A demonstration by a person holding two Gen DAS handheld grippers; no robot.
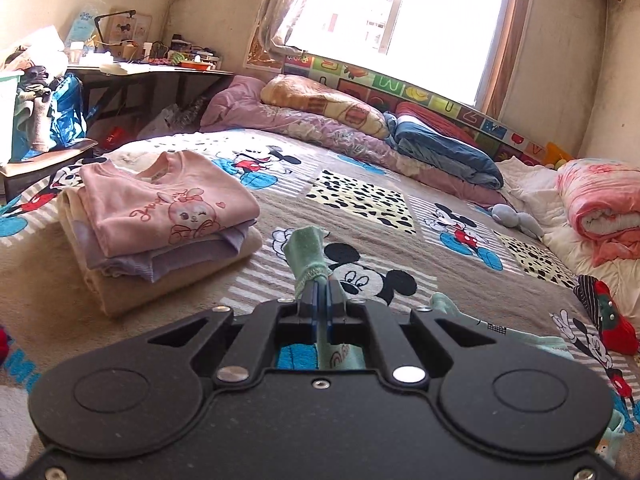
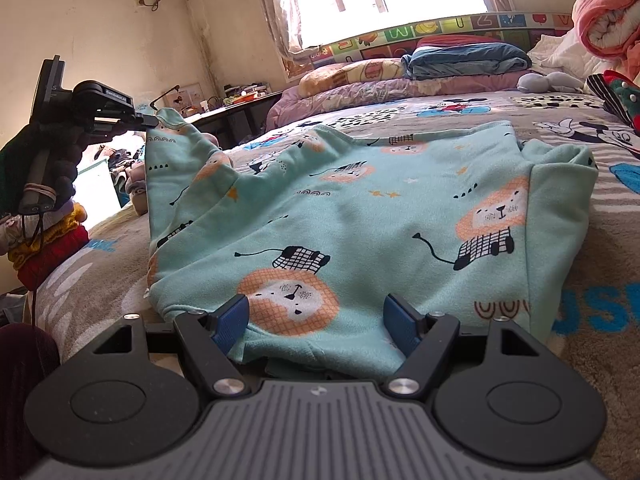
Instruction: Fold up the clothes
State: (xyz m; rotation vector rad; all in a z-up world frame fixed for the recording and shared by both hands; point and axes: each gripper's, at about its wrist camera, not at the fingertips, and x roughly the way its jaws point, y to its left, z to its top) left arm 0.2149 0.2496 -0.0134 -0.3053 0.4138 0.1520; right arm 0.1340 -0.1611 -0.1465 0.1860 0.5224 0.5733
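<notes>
A mint green sweatshirt with lion prints lies spread on the Mickey Mouse bedspread. In the right wrist view my left gripper, held in a gloved hand, is shut on the cuff of its left sleeve and holds that sleeve up off the bed. The left wrist view shows the same cuff sticking out past the left gripper, whose fingers are shut on it. My right gripper stands open at the near hem, and the cloth lies flat between its blue pads.
A folded stack topped by a pink top sits on the bed's left side. Rolled quilts and pillows line the far edge under the window. A pink bundle, a red and black garment, and a cluttered desk are also here.
</notes>
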